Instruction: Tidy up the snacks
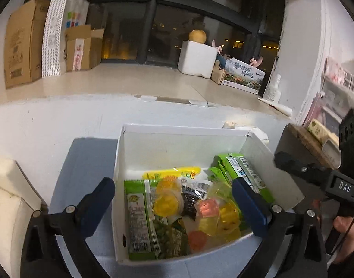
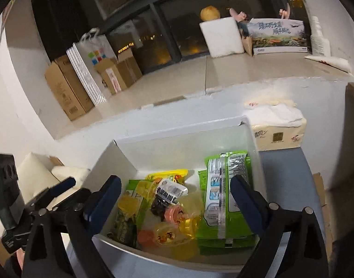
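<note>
A white cardboard box (image 1: 153,143) sits on a blue-grey mat and holds snacks: green packets (image 1: 139,217), a yellow packet (image 1: 172,172), a dark packet (image 1: 190,199) and several jelly cups (image 1: 165,202). The box also shows in the right wrist view (image 2: 181,136), with a green packet (image 2: 225,199) at its right side. My left gripper (image 1: 174,206) is open and empty above the box, fingers straddling it. My right gripper (image 2: 177,203) is open and empty above the same box; it also shows at the right of the left wrist view (image 1: 299,166).
A tissue pack (image 2: 278,132) lies right behind the box. A cream cushion (image 1: 7,199) is to the left. A low white ledge (image 1: 61,115) runs behind the mat. Cardboard boxes (image 1: 21,44), a foam box (image 1: 196,58) and a printed carton (image 1: 244,74) stand by the window.
</note>
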Motion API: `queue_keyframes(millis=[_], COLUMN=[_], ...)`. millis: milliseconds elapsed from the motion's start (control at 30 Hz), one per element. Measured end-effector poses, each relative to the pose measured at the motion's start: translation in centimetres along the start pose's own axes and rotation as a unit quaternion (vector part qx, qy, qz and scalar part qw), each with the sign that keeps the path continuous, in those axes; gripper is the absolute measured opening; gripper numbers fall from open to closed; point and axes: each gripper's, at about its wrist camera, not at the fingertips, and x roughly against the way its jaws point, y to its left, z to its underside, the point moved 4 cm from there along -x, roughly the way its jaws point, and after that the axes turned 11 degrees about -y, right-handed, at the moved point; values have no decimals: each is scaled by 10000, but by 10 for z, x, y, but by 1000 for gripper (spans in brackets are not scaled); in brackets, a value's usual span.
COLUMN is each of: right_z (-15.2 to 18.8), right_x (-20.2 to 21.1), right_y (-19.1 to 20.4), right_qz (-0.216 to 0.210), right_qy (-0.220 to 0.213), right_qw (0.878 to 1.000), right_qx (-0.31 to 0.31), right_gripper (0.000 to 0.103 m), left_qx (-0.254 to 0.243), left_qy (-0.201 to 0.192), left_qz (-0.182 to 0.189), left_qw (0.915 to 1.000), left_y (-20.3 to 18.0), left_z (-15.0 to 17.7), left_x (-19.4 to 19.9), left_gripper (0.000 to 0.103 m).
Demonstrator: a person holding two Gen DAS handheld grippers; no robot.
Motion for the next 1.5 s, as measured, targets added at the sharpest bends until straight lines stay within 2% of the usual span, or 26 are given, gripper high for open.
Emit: queue_keyframes(millis=[67, 200, 267, 400, 500, 633, 700, 867, 1100, 1233, 1500], right_z=[0, -1, -1, -3, -9, -10, -4, 25, 63, 80, 78], right_x=[6, 16, 21, 37, 56, 80, 93, 142, 189, 198, 204], right_y=[-2, 4, 11, 33, 47, 50, 51, 60, 55, 59, 71], right_qz=[82, 203, 331, 642, 667, -12, -1, 184, 281, 260, 221], right_qy=[-21, -50, -75, -337, -611, -556, -458, -626, -559, -412, -470], right_qw=[10000, 9994, 9980, 9906, 9861, 9931, 9933, 9870, 9927, 9938, 9920], right_qx=[29, 287, 534, 1159, 1397, 1031, 1058, 1467, 1031, 1003, 1151], right_gripper=[103, 103, 103, 103, 103, 103, 103, 103, 103, 103, 103], left_qx=[10, -613, -748, -887, -783, -754, -671, -538, -501, -474, -581], left_qy=[16, -234, -319, -608, -487, -341, -253, -158, -128, -52, -141], left_qz=[-80, -402, -484, -603, -681, -554, -422, -336, -439, -427, -570], left_qw=[10000, 9970, 9955, 9924, 9934, 9950, 9965, 9979, 9977, 9979, 9966], left_y=[2, -14, -20, -32, -36, -45, -50, -58, -66, -67, -68], left_z=[-1, -9, -13, -19, -22, -14, -4, 25, 51, 61, 54], left_x=[4, 20, 27, 49, 57, 74, 87, 119, 167, 180, 188], left_gripper=[103, 103, 103, 103, 103, 103, 103, 103, 103, 103, 103])
